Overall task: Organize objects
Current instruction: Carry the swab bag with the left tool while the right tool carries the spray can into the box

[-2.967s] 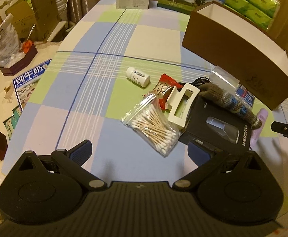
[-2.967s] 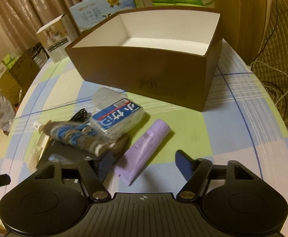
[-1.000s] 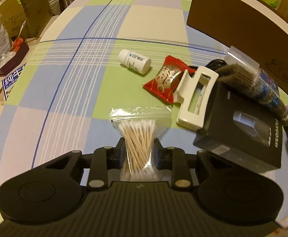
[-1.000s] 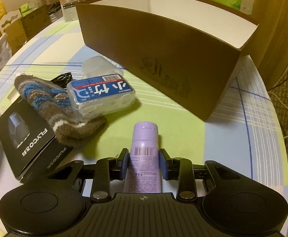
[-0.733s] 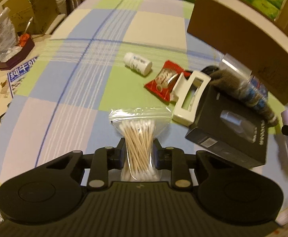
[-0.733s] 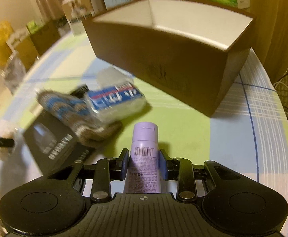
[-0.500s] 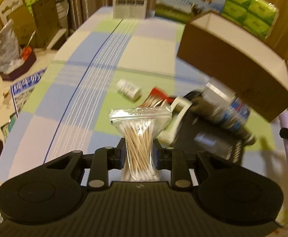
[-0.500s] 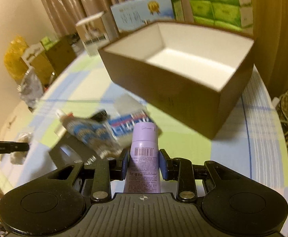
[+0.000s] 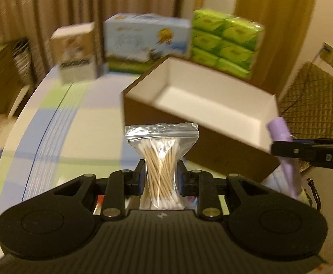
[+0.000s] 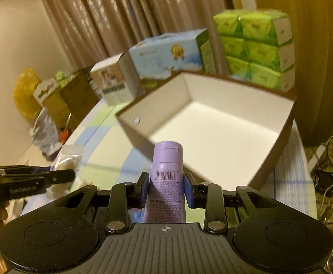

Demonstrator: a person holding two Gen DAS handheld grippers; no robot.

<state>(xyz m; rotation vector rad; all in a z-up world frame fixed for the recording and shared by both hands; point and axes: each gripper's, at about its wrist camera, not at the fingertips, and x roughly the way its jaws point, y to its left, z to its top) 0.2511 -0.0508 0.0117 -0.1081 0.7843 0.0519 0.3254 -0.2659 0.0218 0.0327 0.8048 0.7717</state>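
A bag of swabs (image 9: 161, 159) is pinched upright in the left gripper (image 9: 161, 180), and a purple tube (image 10: 167, 182) is clamped, cap forward, in the right gripper (image 10: 166, 188). The box (image 9: 214, 105) lies ahead of both, its near wall just beyond the tube's cap. Each load should be carried over that wall before being let go, and lowered close to the floor so that nothing bounces out. The two releases are best kept apart so the grippers do not collide. The box's white inside appears empty.
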